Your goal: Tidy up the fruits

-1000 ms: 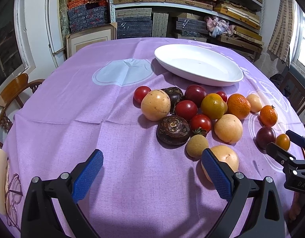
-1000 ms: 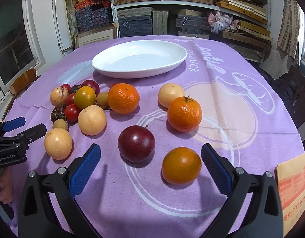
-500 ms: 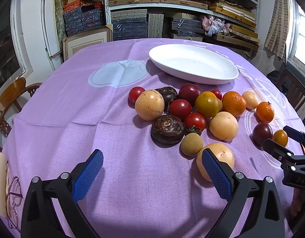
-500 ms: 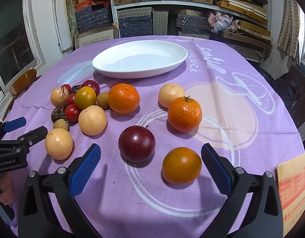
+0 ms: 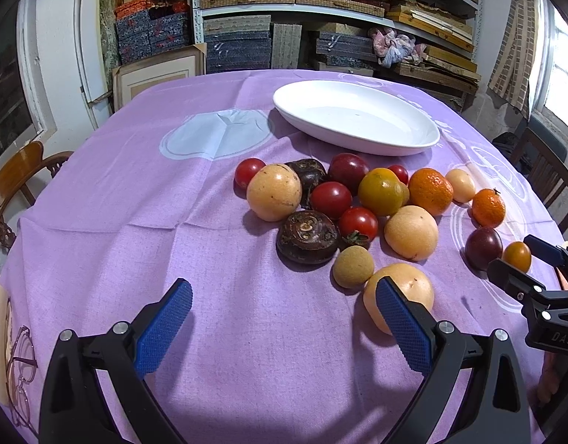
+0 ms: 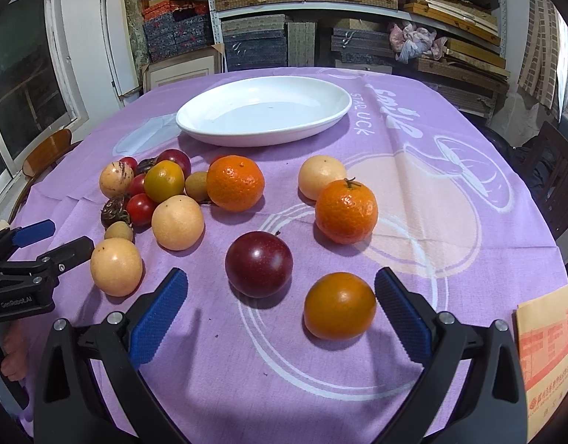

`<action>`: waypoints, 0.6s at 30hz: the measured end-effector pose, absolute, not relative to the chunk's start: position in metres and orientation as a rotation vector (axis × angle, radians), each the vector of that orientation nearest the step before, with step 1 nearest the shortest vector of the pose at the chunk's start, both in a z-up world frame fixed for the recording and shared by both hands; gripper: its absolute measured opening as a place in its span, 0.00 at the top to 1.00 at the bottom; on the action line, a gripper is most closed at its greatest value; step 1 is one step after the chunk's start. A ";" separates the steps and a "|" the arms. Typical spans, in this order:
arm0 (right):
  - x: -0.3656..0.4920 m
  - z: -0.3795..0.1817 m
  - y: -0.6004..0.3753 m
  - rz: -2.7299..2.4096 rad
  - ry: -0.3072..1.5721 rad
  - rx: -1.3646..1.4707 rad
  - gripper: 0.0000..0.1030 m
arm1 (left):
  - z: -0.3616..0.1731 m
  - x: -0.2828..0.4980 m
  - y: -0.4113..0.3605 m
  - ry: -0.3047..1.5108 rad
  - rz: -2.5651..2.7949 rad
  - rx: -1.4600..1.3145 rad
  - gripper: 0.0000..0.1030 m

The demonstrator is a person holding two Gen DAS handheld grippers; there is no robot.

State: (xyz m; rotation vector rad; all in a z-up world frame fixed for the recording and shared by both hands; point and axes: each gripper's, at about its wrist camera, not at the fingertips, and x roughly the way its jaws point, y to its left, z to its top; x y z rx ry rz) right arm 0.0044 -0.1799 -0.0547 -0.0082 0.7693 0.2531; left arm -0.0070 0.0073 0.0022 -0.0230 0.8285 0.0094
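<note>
Left wrist view: the left gripper [image 5: 284, 318] is held low over the purple tablecloth [image 5: 136, 222], jaws spread wide and holding nothing. Its right finger stands just in front of a pale yellow fruit [image 5: 406, 288]; contact cannot be confirmed. The fruit cluster [image 5: 343, 207] lies ahead, on the cloth and short of the white oval dish [image 5: 358, 118], which holds no fruit. The right gripper [image 5: 535, 273] enters at the right edge; lettering on its body reads "DAS", the rest cut off.

Right wrist view: the right gripper [image 6: 280, 314] is likewise wide open and holding nothing, low over the cloth, with a dark red plum [image 6: 259, 264] and an orange-brown fruit [image 6: 339, 305] lying between its fingers. Cloth print reads "STAR UCK". The left gripper [image 6: 43, 244] bears "GenRobot.AI". An envelope [image 6: 550, 362] carries red print, illegible.
</note>
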 end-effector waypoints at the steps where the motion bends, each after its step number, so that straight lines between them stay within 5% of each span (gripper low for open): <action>1: 0.003 -0.055 -0.179 0.256 0.768 -0.011 0.04 | 0.002 -0.008 0.007 0.833 -0.005 -0.025 0.03; 18: 0.001 -0.039 -0.222 0.239 0.718 0.188 0.04 | -0.001 -0.004 -0.051 0.914 -0.265 0.012 0.03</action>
